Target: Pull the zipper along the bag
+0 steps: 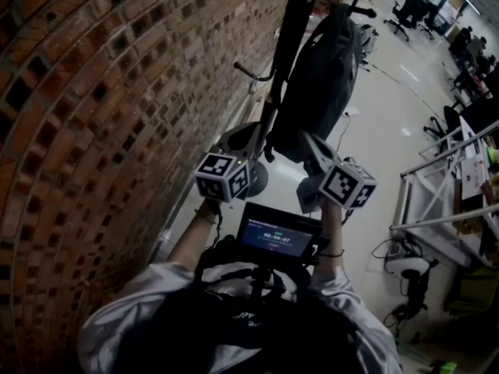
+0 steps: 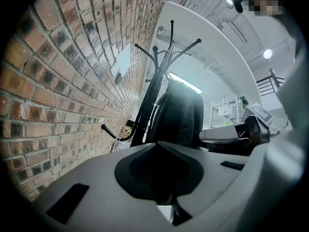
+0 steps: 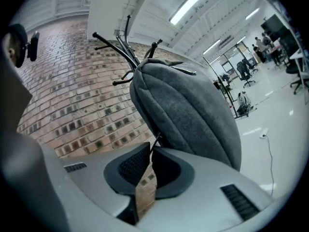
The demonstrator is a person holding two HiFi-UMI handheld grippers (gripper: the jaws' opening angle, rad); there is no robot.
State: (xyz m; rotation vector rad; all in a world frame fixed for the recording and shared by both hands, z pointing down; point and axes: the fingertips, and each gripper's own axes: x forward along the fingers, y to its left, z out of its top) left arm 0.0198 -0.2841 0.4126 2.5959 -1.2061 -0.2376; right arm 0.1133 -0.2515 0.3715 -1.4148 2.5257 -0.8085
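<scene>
A dark grey bag (image 1: 323, 68) (image 3: 193, 110) (image 2: 183, 115) hangs from a black coat stand (image 1: 292, 22) beside the brick wall. My right gripper (image 1: 309, 140) (image 3: 151, 150) is at the bag's lower right side. Its jaws stand almost together, with a thin dark zipper pull (image 3: 155, 141) running in between the tips. My left gripper (image 1: 261, 133) (image 2: 160, 146) points level at the bag's bottom left, pads pressed together. Whether it pinches any fabric is hidden by its own pads.
The brick wall (image 1: 93, 115) runs close along the left. The stand's hooks (image 1: 248, 70) stick out toward me. A metal rack (image 1: 444, 185) and floor cables (image 1: 390, 248) are at the right, and office chairs (image 1: 409, 14) stand far back. A small screen (image 1: 277, 236) hangs at the person's chest.
</scene>
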